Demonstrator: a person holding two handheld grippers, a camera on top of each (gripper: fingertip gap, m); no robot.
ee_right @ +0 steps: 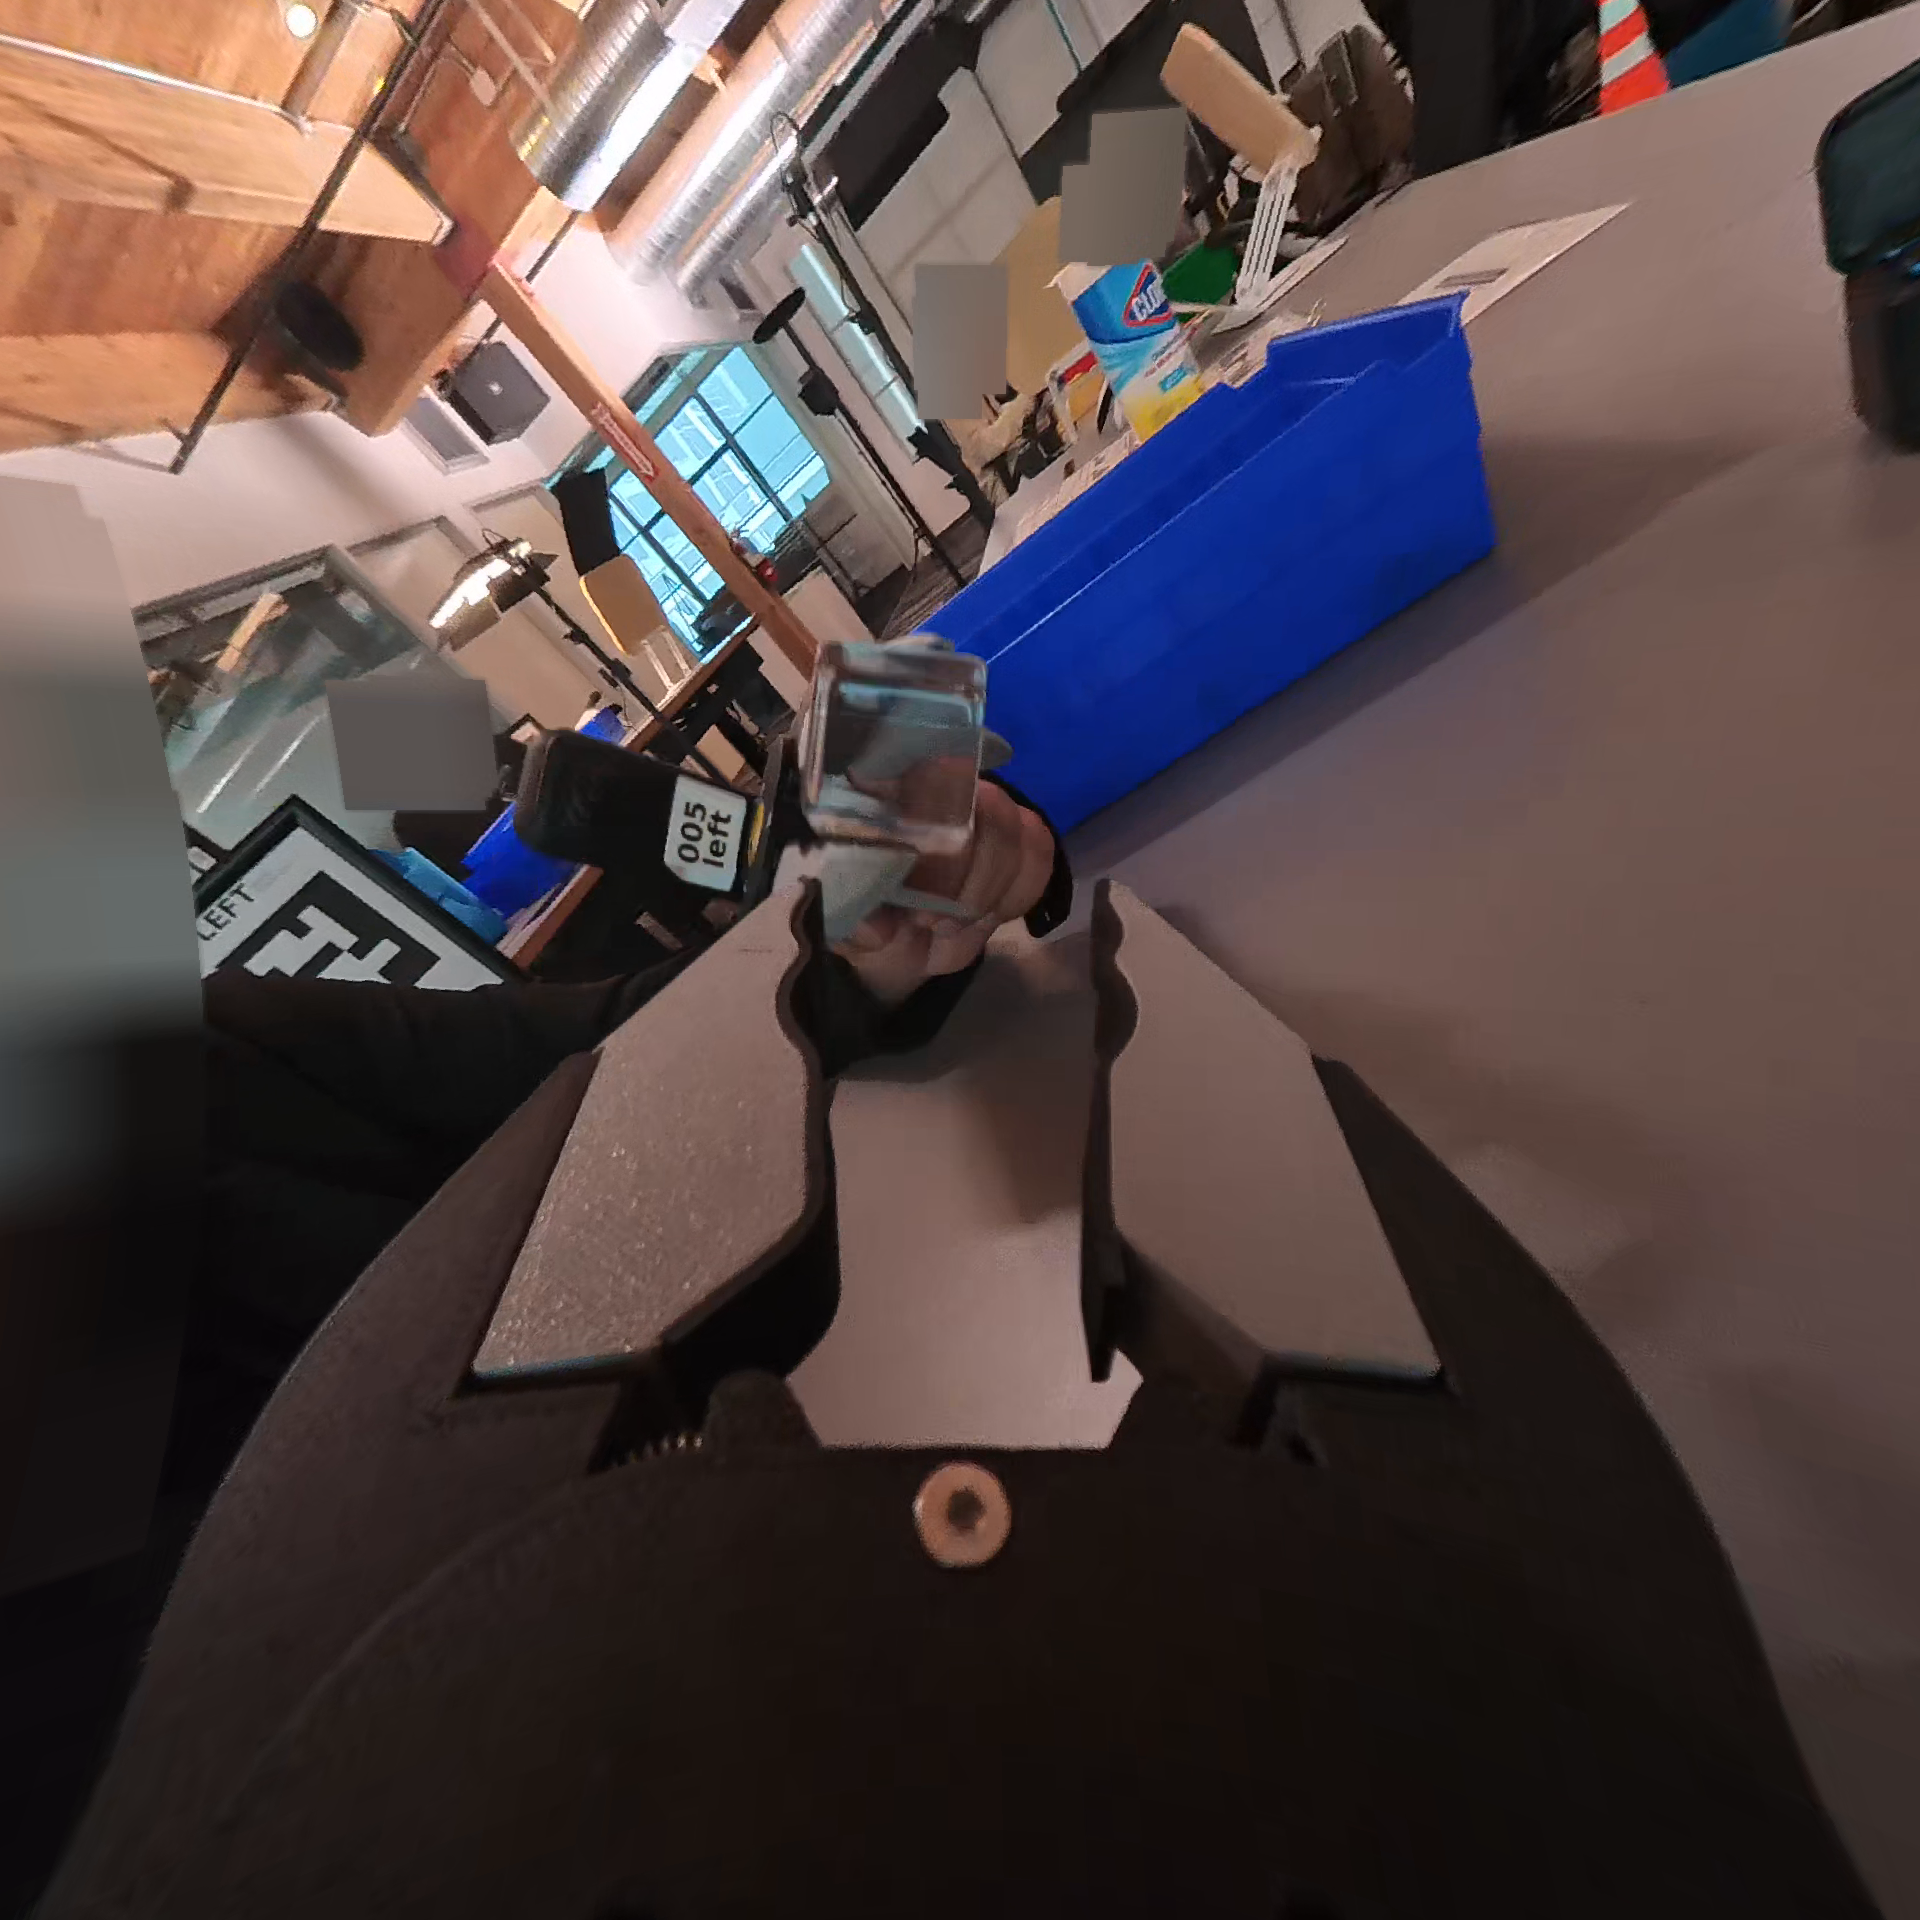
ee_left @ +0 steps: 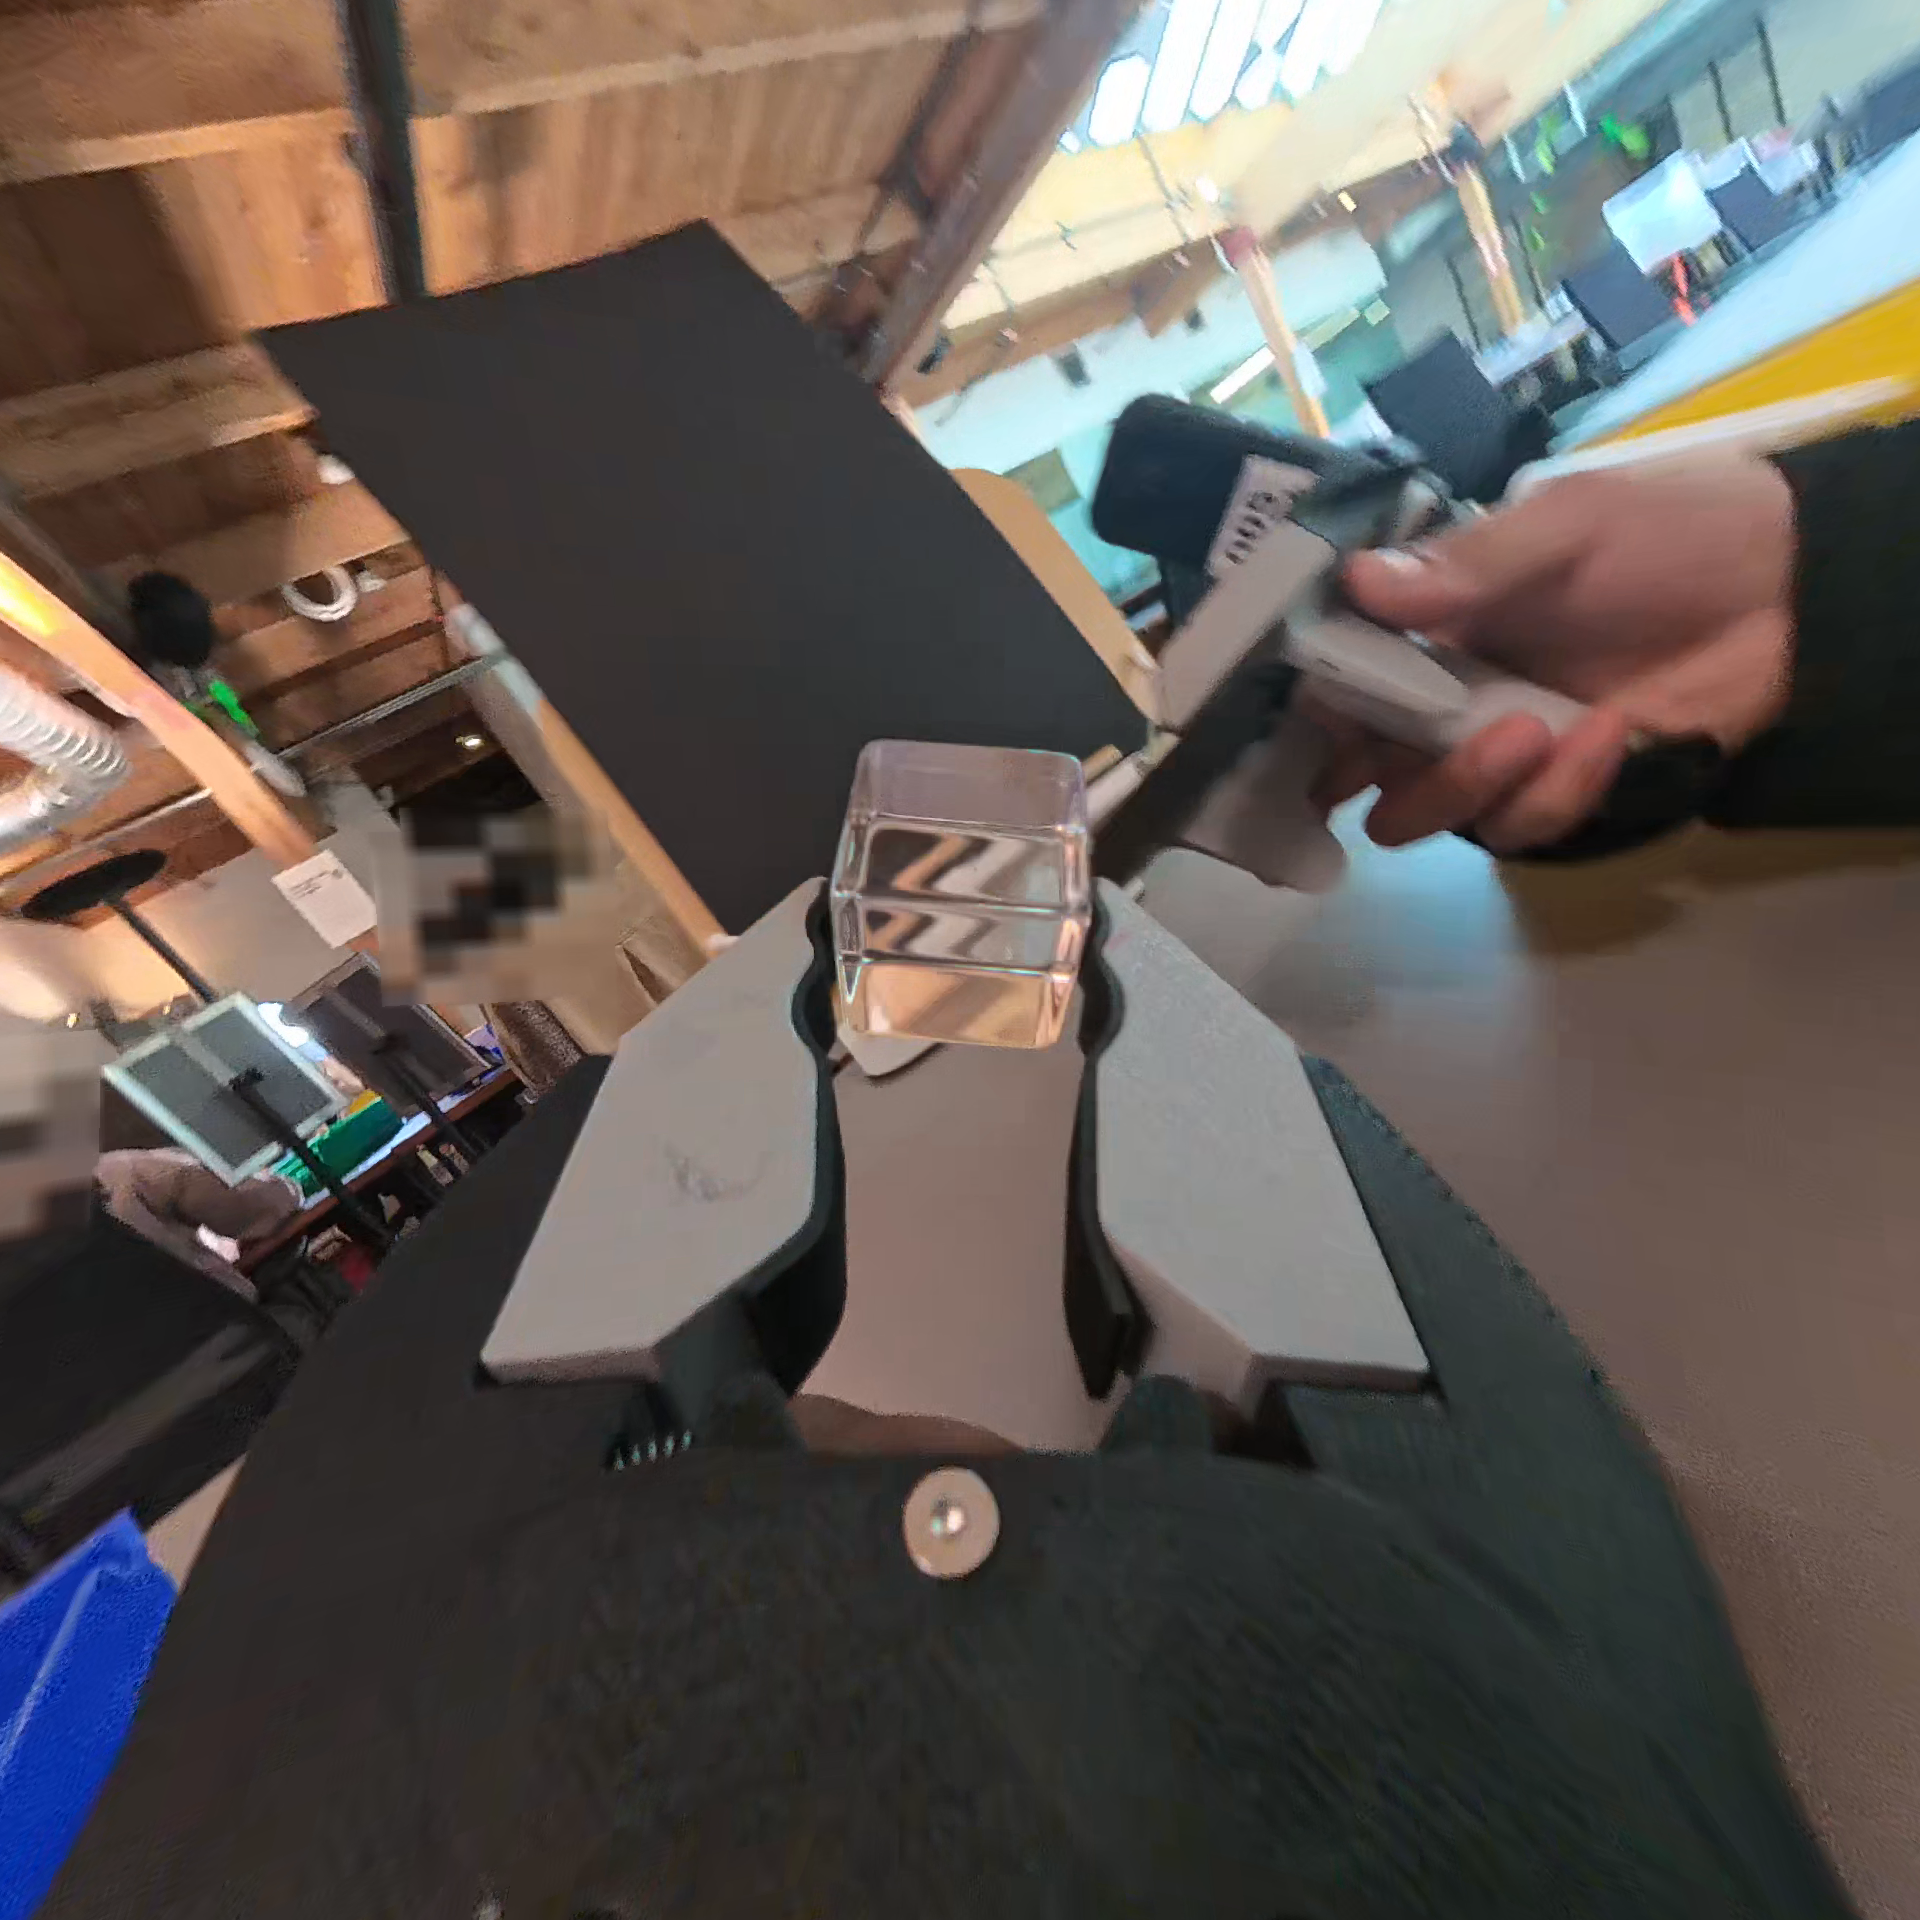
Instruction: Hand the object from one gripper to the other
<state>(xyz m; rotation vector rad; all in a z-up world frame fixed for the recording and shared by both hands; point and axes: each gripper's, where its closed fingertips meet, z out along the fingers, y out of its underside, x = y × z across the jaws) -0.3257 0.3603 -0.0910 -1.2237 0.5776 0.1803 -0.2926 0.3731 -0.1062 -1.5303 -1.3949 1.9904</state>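
Note:
A clear glass-like cube sits between the tips of my left gripper, which is shut on it and holds it above the grey table. In the right wrist view the same cube shows just beyond my right gripper, held by the left gripper in a person's hand. My right gripper is open and empty, its tips just short of the cube. In the left wrist view the right gripper's body shows at upper right, blurred, held by a hand; its fingertips are hidden there.
A blue plastic bin stands on the grey table behind the cube. A dark container is at the far right edge. A black board stands behind the cube in the left wrist view. A wipes canister is beyond the bin. Spacing between my two grippers at the tips: around 5 centimetres.

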